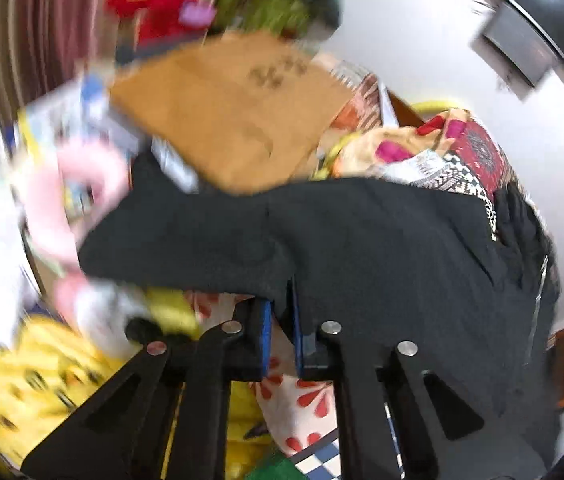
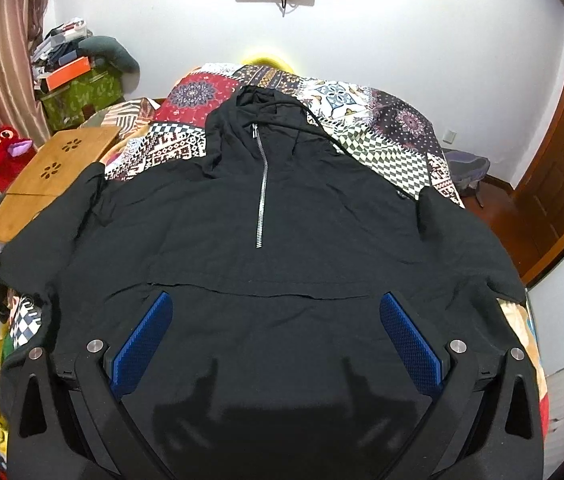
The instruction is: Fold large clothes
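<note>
Left gripper: jaws closed on sleeve edge of black hoodie, at garment's left side. Right gripper: jaws wide, empty, above hem. Hoodie flat on patchwork bed cover, hood away, zipper marks long axis. Fold sleeve inward toward zipper.

two wrist cameras, each looking forward and down along its own fingers

the right wrist view sits close above the black hoodie, facing the far white wall squarely. the left wrist view, blurred and tilted, is right at the hoodie's edge. both share the hoodie, the patchwork bedspread and the wooden board.
</note>
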{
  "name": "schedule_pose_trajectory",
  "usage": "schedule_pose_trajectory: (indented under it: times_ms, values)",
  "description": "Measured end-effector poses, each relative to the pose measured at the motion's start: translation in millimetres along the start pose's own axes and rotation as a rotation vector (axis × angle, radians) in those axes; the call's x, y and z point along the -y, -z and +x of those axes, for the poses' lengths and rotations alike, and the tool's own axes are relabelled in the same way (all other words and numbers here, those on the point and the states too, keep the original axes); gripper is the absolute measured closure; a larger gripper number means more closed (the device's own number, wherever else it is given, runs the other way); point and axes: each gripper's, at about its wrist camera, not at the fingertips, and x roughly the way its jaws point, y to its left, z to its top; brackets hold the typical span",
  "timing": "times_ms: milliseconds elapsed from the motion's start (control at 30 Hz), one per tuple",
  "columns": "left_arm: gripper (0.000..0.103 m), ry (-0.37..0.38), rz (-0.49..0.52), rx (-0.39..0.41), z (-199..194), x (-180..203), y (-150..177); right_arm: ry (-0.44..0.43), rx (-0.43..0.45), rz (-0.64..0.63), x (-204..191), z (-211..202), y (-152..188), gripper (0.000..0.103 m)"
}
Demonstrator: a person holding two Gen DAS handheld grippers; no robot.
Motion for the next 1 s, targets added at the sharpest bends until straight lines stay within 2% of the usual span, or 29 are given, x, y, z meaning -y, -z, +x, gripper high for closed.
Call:
schedule_pose_trajectory:
  times_ms: [67, 300, 467, 600, 800, 900, 1000]
  values:
    - [0.097, 0.017, 0.049, 0.049, -15, 16, -9, -0.001, 0.011, 0.004, 4, -2, -1, 0.000]
    - [0.100, 0.156, 0.120, 0.129, -47, 73, -48, -0.022, 0.038, 0.033, 21, -7, 0, 0.000]
    - [0.100, 0.252, 0.259, 0.181, -75, 154, -51, -0.034, 0.058, 0.052, 38, -10, 2, 0.000]
    - [0.100, 0.324, 0.369, 0.185, -89, 216, -37, -0.036, 0.071, 0.069, 55, -12, 6, 0.000]
    - [0.100, 0.403, 0.547, 0.129, -91, 309, 8, -0.022, 0.075, 0.082, 81, -14, 15, 0.000]
    - [0.100, 0.432, 0.625, 0.052, -81, 343, 37, -0.010, 0.060, 0.095, 92, -12, 19, 0.000]
    - [0.100, 0.413, 0.700, -0.042, -61, 368, 71, -0.012, 0.040, 0.111, 102, -8, 24, 0.000]
